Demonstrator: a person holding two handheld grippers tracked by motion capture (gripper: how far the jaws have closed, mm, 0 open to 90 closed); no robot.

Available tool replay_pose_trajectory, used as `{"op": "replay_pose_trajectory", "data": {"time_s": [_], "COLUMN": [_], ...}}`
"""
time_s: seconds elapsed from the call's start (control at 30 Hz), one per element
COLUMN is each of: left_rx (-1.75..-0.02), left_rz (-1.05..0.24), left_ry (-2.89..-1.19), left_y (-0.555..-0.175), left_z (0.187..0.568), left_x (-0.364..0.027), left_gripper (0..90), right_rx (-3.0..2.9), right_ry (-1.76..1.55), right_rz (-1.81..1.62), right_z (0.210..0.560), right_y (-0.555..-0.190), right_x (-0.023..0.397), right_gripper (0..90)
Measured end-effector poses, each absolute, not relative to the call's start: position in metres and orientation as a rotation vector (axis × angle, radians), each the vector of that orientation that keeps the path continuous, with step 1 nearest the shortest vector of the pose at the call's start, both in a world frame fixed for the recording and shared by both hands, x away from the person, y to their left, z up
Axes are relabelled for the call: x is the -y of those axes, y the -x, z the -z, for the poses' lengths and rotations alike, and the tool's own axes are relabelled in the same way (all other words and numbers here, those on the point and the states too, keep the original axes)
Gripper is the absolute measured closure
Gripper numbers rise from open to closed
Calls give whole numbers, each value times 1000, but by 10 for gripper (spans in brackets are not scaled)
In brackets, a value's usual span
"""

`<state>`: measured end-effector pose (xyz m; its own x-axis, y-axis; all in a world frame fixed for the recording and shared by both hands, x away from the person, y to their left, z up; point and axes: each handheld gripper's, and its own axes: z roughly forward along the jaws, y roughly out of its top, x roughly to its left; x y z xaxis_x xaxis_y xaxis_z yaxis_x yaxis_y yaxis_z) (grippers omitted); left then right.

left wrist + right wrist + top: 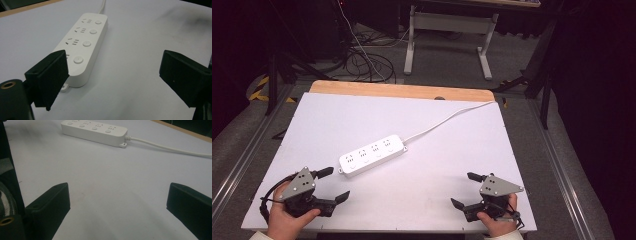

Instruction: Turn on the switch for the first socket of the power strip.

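A white power strip [372, 154] with several sockets and round buttons lies slanted near the middle of the white table top [362, 115]. Its white cable [447, 120] runs off to the far right edge. My left gripper [335, 184] rests at the front left, open, jaws wide apart with nothing between them. Seen along its jaws, the power strip [83, 45] lies just beyond the left jaw. At the front right my right gripper [465, 189] is open and holds nothing. The power strip [95, 131] and its cable [170, 148] lie well ahead of it.
A wooden strip [402, 91] borders the table's far edge. Beyond it stand a white desk frame [447, 30] and loose cables on the floor [362, 60]. Metal rails [557, 165] run along both sides of the table.
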<state>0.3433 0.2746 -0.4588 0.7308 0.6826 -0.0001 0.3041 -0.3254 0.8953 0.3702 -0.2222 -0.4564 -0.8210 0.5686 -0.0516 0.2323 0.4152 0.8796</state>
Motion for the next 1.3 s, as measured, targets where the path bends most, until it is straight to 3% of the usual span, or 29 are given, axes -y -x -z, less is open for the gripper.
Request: {"op": "replay_pose_trajectory", "data": {"time_s": [0.33,1.3], "left_rx": [-759,-773], "left_rz": [-484,-438], "left_ry": [-1934,-1937], "left_y": [-341,-346], "left_z": [454,432], "left_x": [-274,-271], "left_gripper": [153,198], "right_rx": [-2325,-2320], "right_ry": [-682,-684], "right_rz": [-1372,-1379], "right_z": [457,457], "right_y": [-370,-369], "right_x": [223,224], "right_gripper": [57,64]}}
